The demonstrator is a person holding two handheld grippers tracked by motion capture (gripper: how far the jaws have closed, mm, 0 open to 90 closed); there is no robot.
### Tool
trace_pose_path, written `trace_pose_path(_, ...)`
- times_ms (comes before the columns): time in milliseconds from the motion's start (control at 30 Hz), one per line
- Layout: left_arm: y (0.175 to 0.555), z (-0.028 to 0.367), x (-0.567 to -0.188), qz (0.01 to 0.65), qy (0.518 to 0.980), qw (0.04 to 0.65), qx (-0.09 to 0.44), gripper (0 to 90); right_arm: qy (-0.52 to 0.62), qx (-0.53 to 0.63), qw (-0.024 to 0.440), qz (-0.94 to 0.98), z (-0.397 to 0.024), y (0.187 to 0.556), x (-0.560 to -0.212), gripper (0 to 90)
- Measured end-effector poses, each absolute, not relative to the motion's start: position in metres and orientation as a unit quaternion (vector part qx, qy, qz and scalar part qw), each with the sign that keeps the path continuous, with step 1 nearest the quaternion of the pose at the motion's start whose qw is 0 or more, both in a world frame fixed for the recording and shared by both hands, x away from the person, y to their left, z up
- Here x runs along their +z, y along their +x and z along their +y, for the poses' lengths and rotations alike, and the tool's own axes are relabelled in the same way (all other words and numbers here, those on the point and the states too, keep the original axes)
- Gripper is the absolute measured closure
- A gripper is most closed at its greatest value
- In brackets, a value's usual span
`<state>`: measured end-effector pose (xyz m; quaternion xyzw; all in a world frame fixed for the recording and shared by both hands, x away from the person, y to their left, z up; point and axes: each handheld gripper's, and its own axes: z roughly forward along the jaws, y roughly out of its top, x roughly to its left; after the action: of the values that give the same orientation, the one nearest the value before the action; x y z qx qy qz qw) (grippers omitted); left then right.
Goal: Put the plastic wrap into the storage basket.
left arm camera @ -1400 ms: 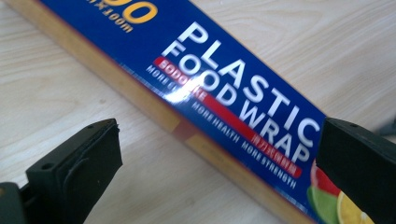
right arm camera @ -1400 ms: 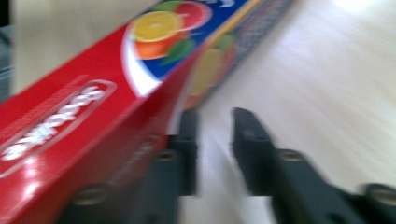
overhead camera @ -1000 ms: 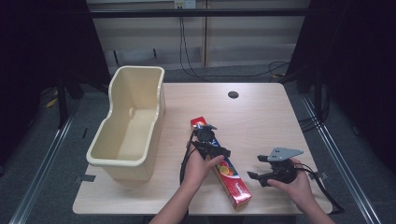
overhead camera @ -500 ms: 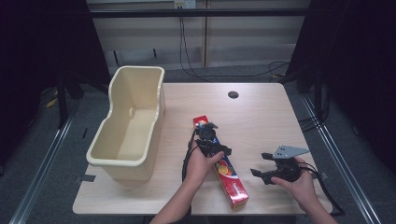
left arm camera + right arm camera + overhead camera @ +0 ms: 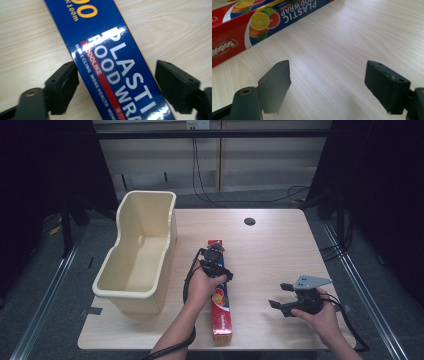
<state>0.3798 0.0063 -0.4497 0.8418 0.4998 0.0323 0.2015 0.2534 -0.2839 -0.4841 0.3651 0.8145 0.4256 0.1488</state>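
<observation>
A long red and blue plastic wrap box (image 5: 221,316) lies lengthwise on the wooden table (image 5: 280,245), in front of the person. My left gripper (image 5: 216,262) is over the box's far half. Its jaws have just been closing and now grip the blue side of the box (image 5: 112,50) between them, one pad (image 5: 65,82) against each long edge. My right gripper (image 5: 279,295) hovers open near the table's front right, held in the right hand. Bare wood lies between its jaws (image 5: 327,82), and the box (image 5: 249,22) lies beyond them to the left.
A tall cream plastic tub (image 5: 171,222) stands empty along the table's left side, just left of the box. A dark round hole (image 5: 249,221) marks the table's far middle. Cables trail from both grippers toward the front edge.
The left jaws came in against the box. The box has turned: its near end swung left, so it now lies nearly straight away from the person. The right gripper kept still.
</observation>
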Motion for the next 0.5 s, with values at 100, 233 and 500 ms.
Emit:
trace_pose_path(100, 0.3813, 0.0106, -0.4468, 0.498, 0.845, 0.191, 0.045, 26.3, 0.364, 0.427, 0.147, 0.815, -0.2837, 0.2534, -0.4842, 21.6)
trace_pose_path(233, 0.3822, 0.0152, -0.4472, 0.495, 0.845, 0.195, 0.047, 26.7, 0.367, 0.431, 0.148, 0.811, -0.285, 0.2536, -0.4828, 21.6)
trace_pose_path(500, 0.3815, 0.0129, -0.4496, 0.508, 0.839, 0.19, 0.049, 22.0, 0.375, 0.429, 0.143, 0.809, -0.2861, 0.2531, -0.4828, 21.7)
